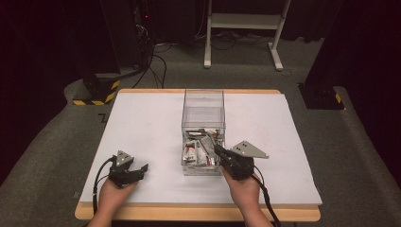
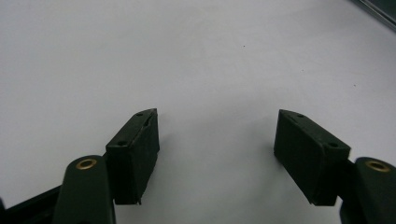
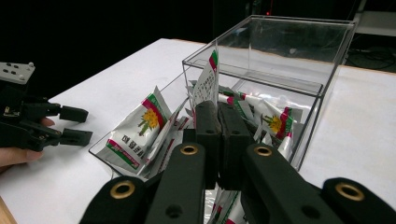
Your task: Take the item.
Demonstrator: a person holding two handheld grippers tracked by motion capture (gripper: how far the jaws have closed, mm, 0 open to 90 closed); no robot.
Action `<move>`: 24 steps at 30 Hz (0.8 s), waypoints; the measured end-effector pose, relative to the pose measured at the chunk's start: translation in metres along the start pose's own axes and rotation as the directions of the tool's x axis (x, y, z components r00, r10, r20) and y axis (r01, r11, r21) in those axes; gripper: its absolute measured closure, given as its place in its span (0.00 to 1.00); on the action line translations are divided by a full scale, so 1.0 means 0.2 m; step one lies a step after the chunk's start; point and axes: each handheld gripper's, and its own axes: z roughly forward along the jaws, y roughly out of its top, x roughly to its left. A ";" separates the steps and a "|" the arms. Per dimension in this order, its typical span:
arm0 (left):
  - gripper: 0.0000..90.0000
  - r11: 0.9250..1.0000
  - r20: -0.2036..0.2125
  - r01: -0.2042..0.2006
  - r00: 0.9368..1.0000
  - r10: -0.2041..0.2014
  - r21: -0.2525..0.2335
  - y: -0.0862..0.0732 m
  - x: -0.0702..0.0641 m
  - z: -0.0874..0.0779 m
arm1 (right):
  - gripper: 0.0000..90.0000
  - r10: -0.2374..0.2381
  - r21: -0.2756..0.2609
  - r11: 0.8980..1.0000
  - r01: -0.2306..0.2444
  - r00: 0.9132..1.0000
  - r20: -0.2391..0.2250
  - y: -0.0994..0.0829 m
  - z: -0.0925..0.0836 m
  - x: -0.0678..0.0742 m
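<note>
The right claw [image 3: 219,116] is clamped on one upright sachet [image 3: 207,84] at the near end of the clear box [image 3: 299,88], its jaws pressed together around it. The left claw [image 2: 217,149] gapes empty over bare table [image 2: 187,46], left of the box. Judging by this, the sachet is gripped but not yet lifted clear; the other sachets [image 3: 140,130] lie heaped inside.

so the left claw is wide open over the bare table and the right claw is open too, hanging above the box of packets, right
Not quite. The right claw is shut, pinching a packet over the clear box, as the right gripper view shows. The left claw is indeed wide open over the bare white table.
</note>
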 end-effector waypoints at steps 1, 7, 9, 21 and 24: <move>0.35 1.000 0.000 0.000 1.000 0.000 0.000 0.00 0.00 0.00 | 0.99 -0.001 -0.004 1.000 0.001 1.000 0.000 0.00 0.00 0.00; 0.35 1.000 0.000 0.000 1.000 0.000 0.000 0.00 0.00 0.00 | 0.99 0.001 -0.019 1.000 -0.001 1.000 0.003 0.01 -0.02 0.00; 0.35 1.000 0.000 0.000 1.000 0.000 0.000 0.00 0.00 0.00 | 0.99 0.002 -0.025 1.000 -0.002 1.000 0.004 0.01 -0.02 0.00; 0.35 1.000 0.000 0.000 1.000 0.000 0.000 0.00 0.00 0.00 | 0.99 0.002 -0.081 0.997 -0.001 1.000 0.009 0.03 -0.07 0.00; 0.35 1.000 0.000 0.000 1.000 0.000 0.000 0.00 0.00 0.00 | 0.99 0.000 -0.093 0.996 0.001 1.000 0.010 0.04 -0.08 0.00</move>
